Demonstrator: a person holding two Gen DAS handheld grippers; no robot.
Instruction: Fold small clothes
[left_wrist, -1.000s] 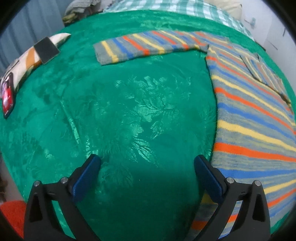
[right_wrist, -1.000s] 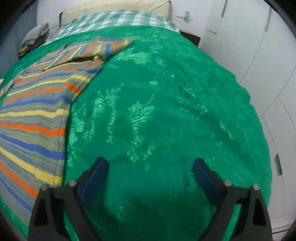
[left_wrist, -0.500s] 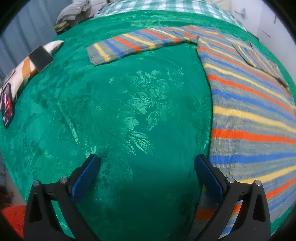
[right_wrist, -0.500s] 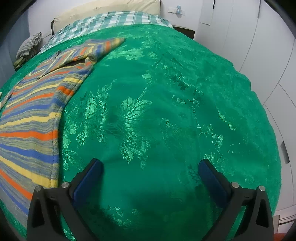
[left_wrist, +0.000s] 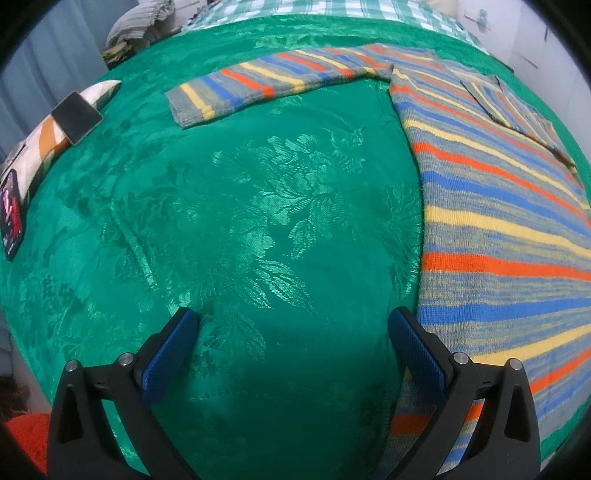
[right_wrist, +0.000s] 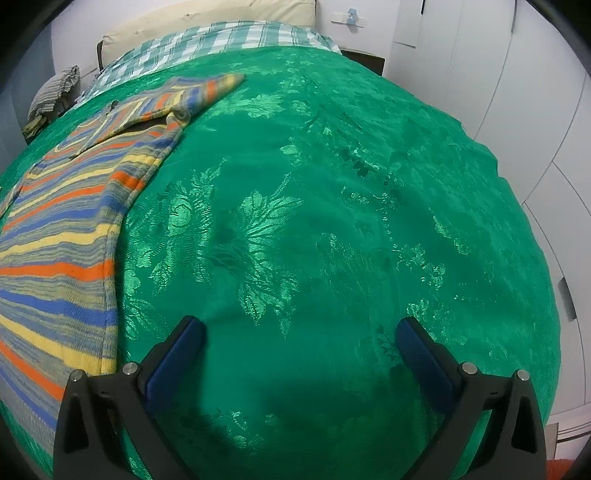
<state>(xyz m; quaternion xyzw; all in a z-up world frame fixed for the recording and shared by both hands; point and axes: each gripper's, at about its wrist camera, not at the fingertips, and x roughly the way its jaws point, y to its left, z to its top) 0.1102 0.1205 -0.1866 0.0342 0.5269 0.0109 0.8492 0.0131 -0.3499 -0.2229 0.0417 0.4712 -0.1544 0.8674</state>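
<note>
A striped sweater (left_wrist: 498, 229) in grey, blue, orange and yellow lies flat on a green bedspread (left_wrist: 258, 221). One sleeve (left_wrist: 266, 85) stretches out to the left at the far side. My left gripper (left_wrist: 293, 332) is open and empty above bare bedspread, its right finger close to the sweater's left edge. In the right wrist view the sweater (right_wrist: 62, 229) lies at the left, with its other sleeve (right_wrist: 199, 96) pointing right. My right gripper (right_wrist: 299, 339) is open and empty over the bedspread (right_wrist: 351, 221), to the right of the sweater.
A patterned pillow (left_wrist: 48, 140) with a dark phone (left_wrist: 77, 116) on it lies at the far left, with a second phone (left_wrist: 10, 214) nearby. A checked sheet (right_wrist: 221, 40) and a crumpled cloth (right_wrist: 55, 96) lie at the bed's head. White wardrobe doors (right_wrist: 517, 92) stand to the right.
Both grippers have shifted slightly over the bed and stayed open. The sweater's sleeves and collar end sit a little lower in both views. The sweater itself has not moved.
</note>
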